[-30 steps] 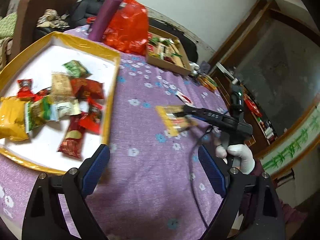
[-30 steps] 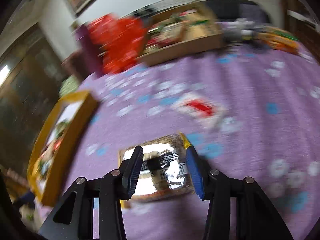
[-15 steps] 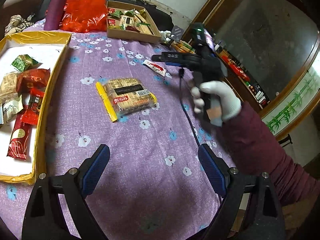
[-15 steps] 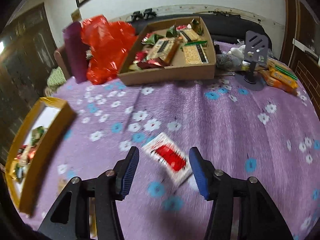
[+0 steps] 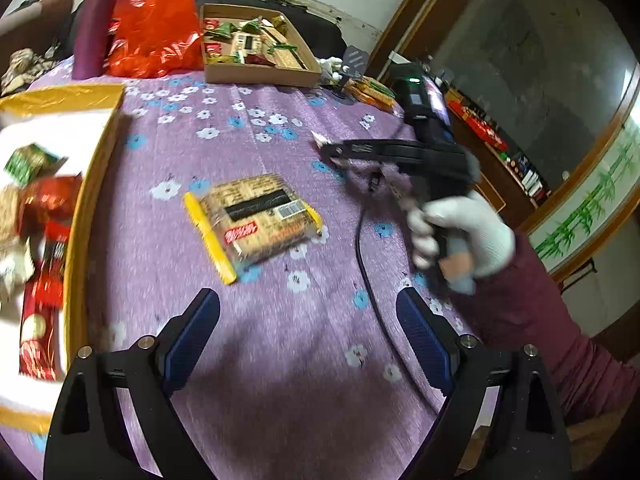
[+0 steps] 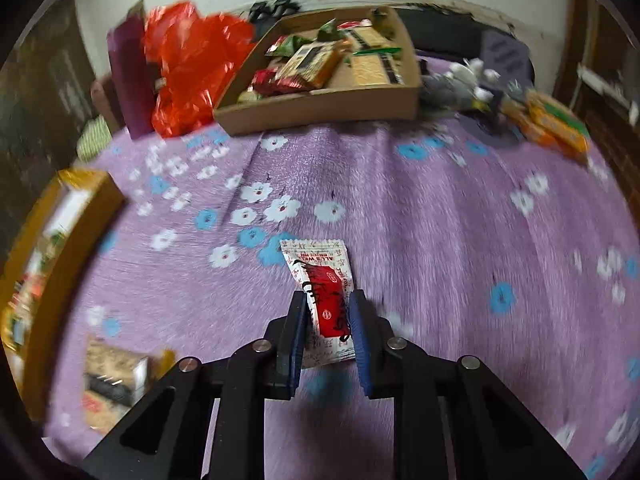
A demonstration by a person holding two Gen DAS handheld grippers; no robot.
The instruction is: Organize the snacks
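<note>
Two grippers, right gripper jaws clamped on flat crinkly red-white sachet, left gripper jaws apart over fuzzy floral cloth

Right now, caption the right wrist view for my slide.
Right gripper shut on a red-and-white snack packet over the purple flowered tablecloth.

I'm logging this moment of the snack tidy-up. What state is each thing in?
Right gripper: shut on the red-and-white sachet.
Left gripper: open, empty.
Cracker pack: flat on the cloth, untouched.
Cardboard box: open, snacks inside.
Gold tray: open, snacks inside.
</note>
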